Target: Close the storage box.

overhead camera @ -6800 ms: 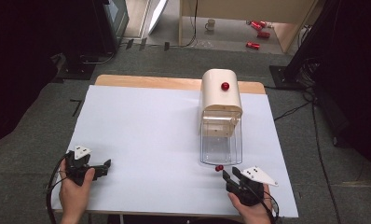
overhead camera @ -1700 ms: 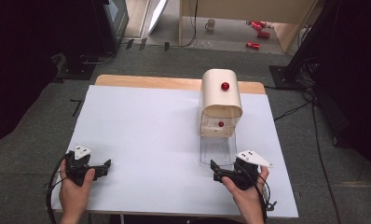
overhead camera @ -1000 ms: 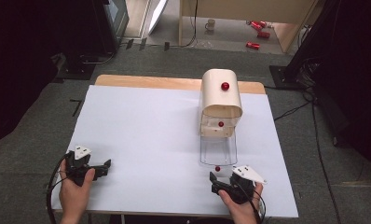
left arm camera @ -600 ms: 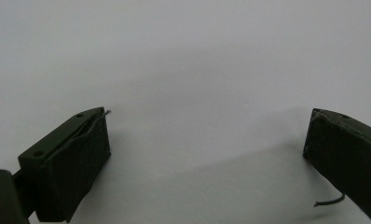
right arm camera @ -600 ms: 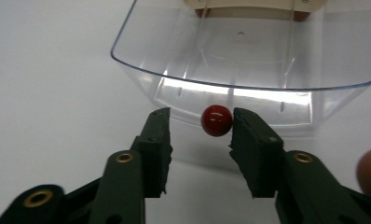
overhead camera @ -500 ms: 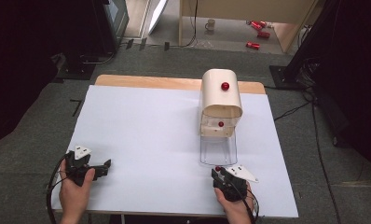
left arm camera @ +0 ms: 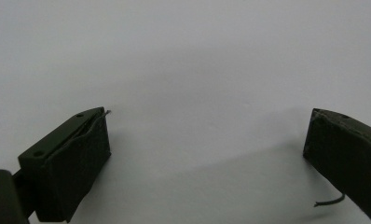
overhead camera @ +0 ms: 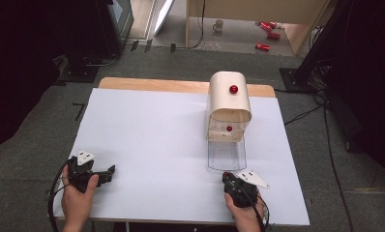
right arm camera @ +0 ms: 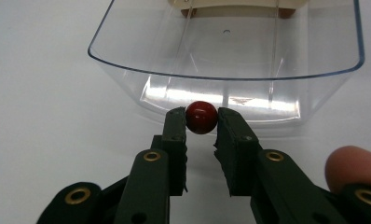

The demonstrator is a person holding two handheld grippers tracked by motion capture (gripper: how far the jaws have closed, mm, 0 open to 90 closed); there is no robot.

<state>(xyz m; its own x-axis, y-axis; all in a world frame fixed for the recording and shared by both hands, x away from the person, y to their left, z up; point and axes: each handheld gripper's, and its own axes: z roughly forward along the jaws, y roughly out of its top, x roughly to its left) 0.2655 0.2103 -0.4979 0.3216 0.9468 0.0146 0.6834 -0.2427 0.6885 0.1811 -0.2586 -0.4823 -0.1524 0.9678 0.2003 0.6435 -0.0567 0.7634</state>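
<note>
On the white table [overhead camera: 171,145], a cream box [overhead camera: 229,99] with a red knob [overhead camera: 234,89] on top stands at about two o'clock from the table's middle, and a clear plastic drawer [overhead camera: 226,154] sticks out of its near side toward six o'clock. A second small red knob [overhead camera: 229,128] shows on the box's front just above the drawer. The right gripper [right arm camera: 201,122] sits at about five o'clock, just beside the drawer's near wall, its jaws closed on a small red ball [right arm camera: 201,117] pinched between the tips; the ball is just outside the drawer's curved front, near the table surface. The left gripper [overhead camera: 91,173] rests at about eight o'clock, well apart from the box, held in the person's left hand [overhead camera: 78,195], with its jaws spread wide and nothing between them.
</note>
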